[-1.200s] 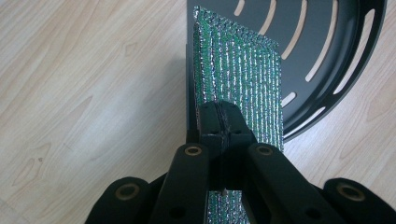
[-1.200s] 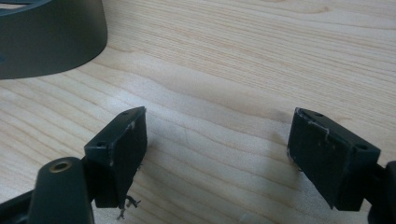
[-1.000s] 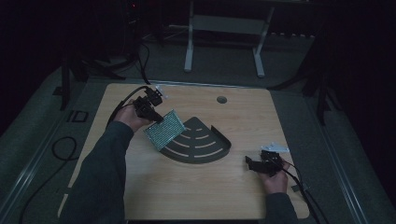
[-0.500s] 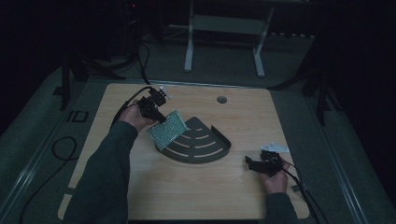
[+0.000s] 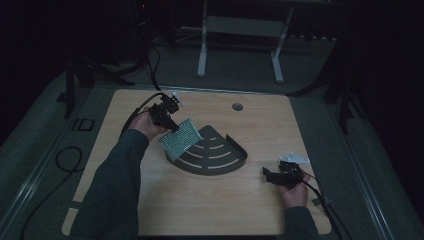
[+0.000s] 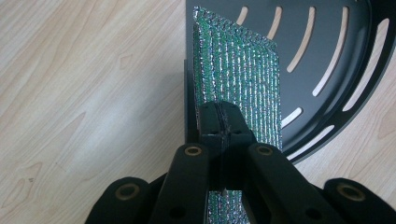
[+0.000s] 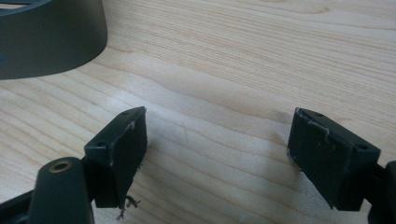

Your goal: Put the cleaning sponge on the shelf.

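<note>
Left gripper (image 6: 219,122) pinches the green sponge (image 6: 243,74) above the dark rack (image 5: 212,152), not yet placed; right gripper (image 7: 217,154) spread, idle.

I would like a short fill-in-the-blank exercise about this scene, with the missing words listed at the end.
1. The left claw is shut on a glittery green ____.
2. The right claw rests on the wooden table with its jaws ____.
3. The glittery green pad is held over the dark, fan-shaped ____, which has curved slots.
4. In the high view, the dark tray lies ____ the two hands.

Missing words: pad; open; tray; between
</note>
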{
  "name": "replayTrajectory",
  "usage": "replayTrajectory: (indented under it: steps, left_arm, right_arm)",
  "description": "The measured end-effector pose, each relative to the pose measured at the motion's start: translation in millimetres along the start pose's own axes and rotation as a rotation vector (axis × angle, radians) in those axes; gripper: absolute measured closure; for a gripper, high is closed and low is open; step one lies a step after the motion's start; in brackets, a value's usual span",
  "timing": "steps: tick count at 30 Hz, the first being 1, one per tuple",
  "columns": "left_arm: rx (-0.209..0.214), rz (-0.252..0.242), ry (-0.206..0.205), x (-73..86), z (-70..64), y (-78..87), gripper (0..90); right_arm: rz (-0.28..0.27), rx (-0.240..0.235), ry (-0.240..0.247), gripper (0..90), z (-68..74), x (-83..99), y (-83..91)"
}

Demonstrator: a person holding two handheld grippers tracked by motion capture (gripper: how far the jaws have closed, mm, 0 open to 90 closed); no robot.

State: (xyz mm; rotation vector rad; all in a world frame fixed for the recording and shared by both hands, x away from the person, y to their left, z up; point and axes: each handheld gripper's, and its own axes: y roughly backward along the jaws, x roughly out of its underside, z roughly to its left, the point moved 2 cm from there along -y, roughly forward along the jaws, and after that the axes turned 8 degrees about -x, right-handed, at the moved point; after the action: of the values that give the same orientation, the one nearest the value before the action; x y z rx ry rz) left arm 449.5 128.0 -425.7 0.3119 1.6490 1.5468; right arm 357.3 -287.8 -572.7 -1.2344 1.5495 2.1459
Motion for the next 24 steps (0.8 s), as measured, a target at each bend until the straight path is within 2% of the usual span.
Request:
replayTrajectory:
  steps: [24]
  left_arm:
    - [0.009, -0.011, 0.005, -8.0, 0.9, -10.5, 90.0]
  right_arm:
    - [0.0, 0.0, 0.001, 19.4, -0.1, -0.1, -0.1]
